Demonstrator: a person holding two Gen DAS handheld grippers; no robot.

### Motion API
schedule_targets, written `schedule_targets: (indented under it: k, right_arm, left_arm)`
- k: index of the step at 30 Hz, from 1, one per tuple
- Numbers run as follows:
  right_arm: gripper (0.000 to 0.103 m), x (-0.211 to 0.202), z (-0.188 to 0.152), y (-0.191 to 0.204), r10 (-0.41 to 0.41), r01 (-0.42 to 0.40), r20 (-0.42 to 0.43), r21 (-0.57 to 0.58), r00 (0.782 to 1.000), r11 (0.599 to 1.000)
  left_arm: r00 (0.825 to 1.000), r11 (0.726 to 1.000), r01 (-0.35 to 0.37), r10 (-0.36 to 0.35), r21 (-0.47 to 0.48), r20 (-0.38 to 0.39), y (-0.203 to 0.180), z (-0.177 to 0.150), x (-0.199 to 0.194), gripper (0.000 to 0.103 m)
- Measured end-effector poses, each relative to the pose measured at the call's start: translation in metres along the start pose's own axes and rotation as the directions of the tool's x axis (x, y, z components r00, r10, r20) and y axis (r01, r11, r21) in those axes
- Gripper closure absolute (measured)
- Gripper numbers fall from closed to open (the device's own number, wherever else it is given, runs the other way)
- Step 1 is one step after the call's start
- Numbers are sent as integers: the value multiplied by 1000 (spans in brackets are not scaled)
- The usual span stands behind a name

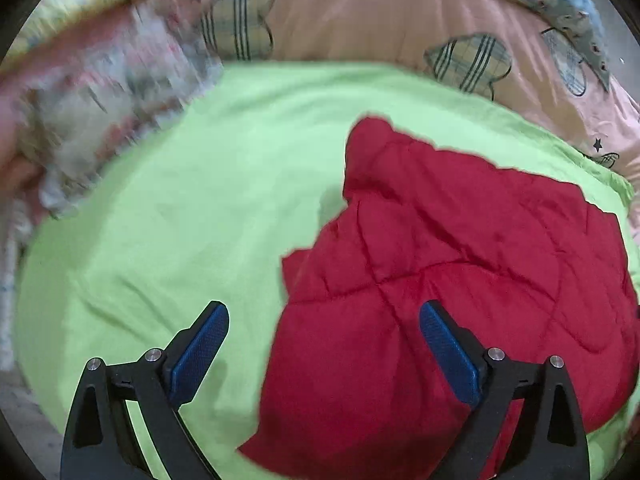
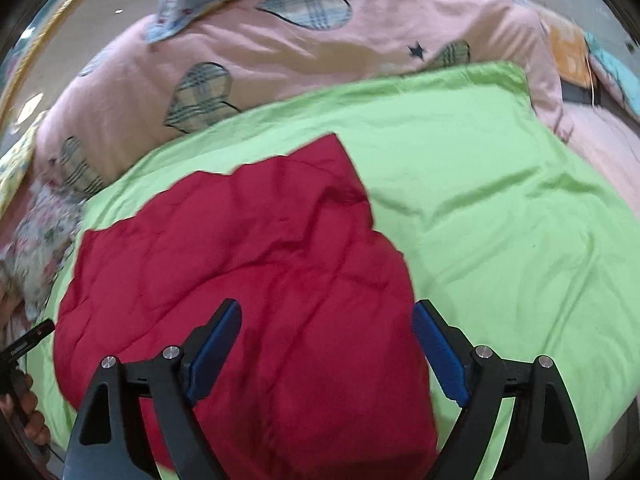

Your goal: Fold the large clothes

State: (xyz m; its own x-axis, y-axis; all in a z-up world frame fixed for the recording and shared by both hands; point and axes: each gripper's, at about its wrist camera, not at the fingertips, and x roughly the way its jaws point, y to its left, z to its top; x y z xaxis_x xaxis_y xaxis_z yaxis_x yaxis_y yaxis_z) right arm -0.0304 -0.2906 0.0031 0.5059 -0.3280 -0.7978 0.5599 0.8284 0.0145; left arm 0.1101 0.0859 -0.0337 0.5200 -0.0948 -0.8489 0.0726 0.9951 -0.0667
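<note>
Jacket [image 1: 460,272], red, quilted: crumpled on green sheet [image 1: 180,220], at 3 o'clock in left view. Left hand-held gripper [image 1: 324,344] and right hand-held gripper [image 2: 328,344]: both agape, empty. Risk: slippery padding likely bunches, skewing fold.

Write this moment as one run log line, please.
left tool open | right tool open | red quilted garment on green sheet, ungrasped

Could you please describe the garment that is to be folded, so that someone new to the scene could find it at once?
A lime-green sheet is spread over a pink bedcover with plaid hearts. On that sheet lies the red quilted garment, bunched into a rough heap. It is the only solid red, puffy, stitched piece; everything around it is pale or patterned.
</note>
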Motion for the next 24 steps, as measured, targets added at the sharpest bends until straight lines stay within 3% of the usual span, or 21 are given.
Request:
schedule_targets:
  k: [3,5,6,8,12,17,21,24]
  right_arm:
    - [18,31,4,-8,55,-52,-85,38,995,998]
    - [44,42,-1,-8,113,-109,-108,47,988,993]
    - [52,42,-3,-8,116,-112,-104,40,988,993]
    - [83,31,-3,-6,139,-136,-78,40,987,990]
    - [85,9,-3,2,118,-118,-19,8,993,993]
    - [83,36,-9,4,96,-96,-47,1,994,995]
    - [83,41,-13,19,24,-25,-26,-53,999,998]
    - [82,42,-14,16,31,-32,-22,-32,999,999]
  left_arm:
    - [985,988,152,-153,-20,-77,1,6,34,18]
    - [980,983,181,-182,-13,-83,-1,7,43,36]
    - [980,982,187,-187,-2,-76,-4,7,42,41]
    - [977,978,208,-205,33,-65,-14,11,35,63]
    - [978,975,207,-205,79,-37,-22,14,25,68]
    - [987,983,158,-155,95,-35,-21,2,50,62]
    - [994,988,107,-106,113,-20,-34,6,54,59]
    - [995,990,95,-94,109,-17,-43,4,52,58]
